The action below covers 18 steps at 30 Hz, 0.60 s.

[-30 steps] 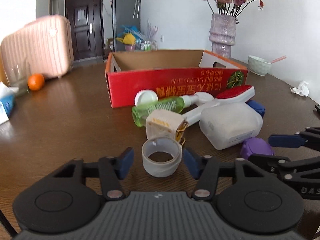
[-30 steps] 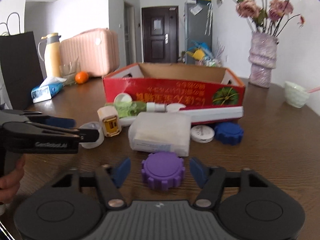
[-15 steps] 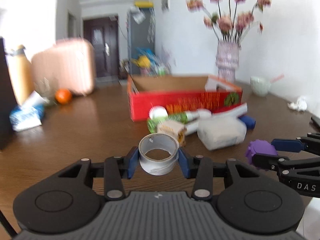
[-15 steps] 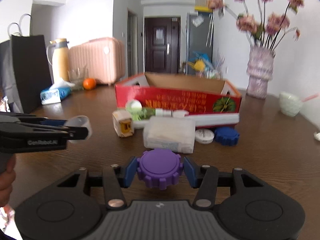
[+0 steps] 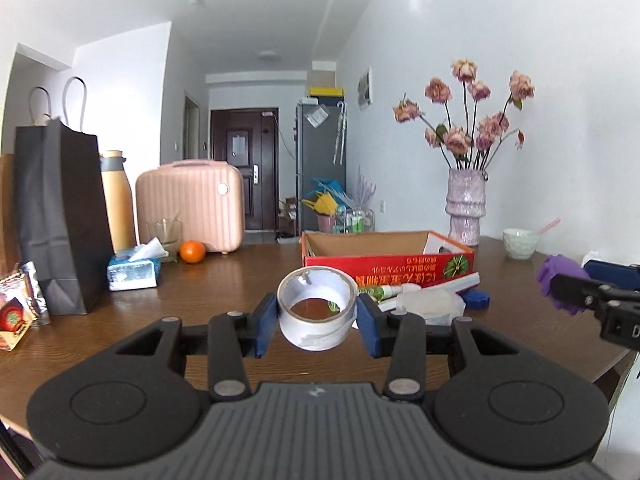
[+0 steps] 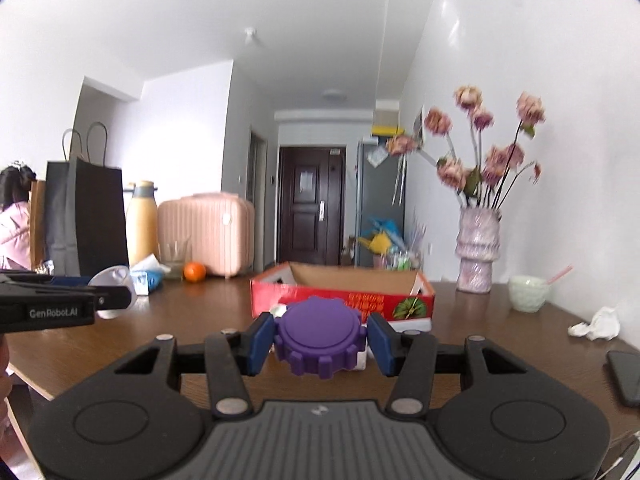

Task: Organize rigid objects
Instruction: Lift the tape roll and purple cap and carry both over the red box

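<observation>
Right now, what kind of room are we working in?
Most likely a home dining or living area: a wooden table with a vase of flowers, a pink suitcase near the dark front door, and a fridge in the hallway.

Left gripper (image 5: 317, 322) clamped on a roll of tape (image 5: 317, 312), held clear above the brown table (image 5: 224, 280), blue pads pressing both sides. Beyond it, a red cardboard box (image 5: 384, 258), open on top. Just in front of the box: a green bottle (image 5: 380, 291), a white plastic tub (image 5: 430, 304), a blue lid (image 5: 476, 299). At the right edge, the right gripper (image 5: 576, 284) gripping a purple lid (image 5: 558, 278). Far left, a black paper bag (image 5: 60, 216) and a tissue pack (image 5: 132, 272); near them an orange (image 5: 192, 251).
</observation>
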Tool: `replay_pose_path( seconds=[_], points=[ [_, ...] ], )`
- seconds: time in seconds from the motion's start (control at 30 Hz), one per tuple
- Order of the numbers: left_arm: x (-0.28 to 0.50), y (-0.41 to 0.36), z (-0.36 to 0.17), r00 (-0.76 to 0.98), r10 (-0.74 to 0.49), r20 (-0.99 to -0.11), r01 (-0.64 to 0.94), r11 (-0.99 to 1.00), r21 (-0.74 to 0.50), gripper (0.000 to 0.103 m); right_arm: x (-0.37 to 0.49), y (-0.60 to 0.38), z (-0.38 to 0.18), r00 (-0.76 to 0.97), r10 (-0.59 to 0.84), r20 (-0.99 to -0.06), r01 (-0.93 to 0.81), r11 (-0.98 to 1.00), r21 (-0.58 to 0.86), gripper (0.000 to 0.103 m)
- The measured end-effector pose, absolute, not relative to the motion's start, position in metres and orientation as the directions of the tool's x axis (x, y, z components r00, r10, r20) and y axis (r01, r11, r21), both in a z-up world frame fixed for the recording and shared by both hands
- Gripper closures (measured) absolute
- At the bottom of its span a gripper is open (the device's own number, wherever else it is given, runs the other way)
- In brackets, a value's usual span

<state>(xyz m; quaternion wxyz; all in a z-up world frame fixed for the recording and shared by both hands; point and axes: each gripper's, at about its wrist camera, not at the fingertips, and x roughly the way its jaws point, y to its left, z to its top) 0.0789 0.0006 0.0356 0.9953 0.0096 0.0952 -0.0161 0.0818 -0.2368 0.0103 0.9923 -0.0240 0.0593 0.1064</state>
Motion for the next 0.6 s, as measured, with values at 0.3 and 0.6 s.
replay_pose_path(
  seconds=[0.3,0.6],
  points=[
    [0.042,0.001,0.058,0.998,-0.021,-0.064,0.022,1.0,0.017,0.06,0.043,-0.246,0.031,0.981,0.191,0.016,-0.19,0.981,-0.047,0.053],
    [0.071,0.001,0.064,0.998,-0.023,-0.06,0.024,1.0,0.014,0.06,0.062,-0.255,0.034,0.985,0.174,0.021,-0.173,0.985,-0.024,0.053]
  ],
)
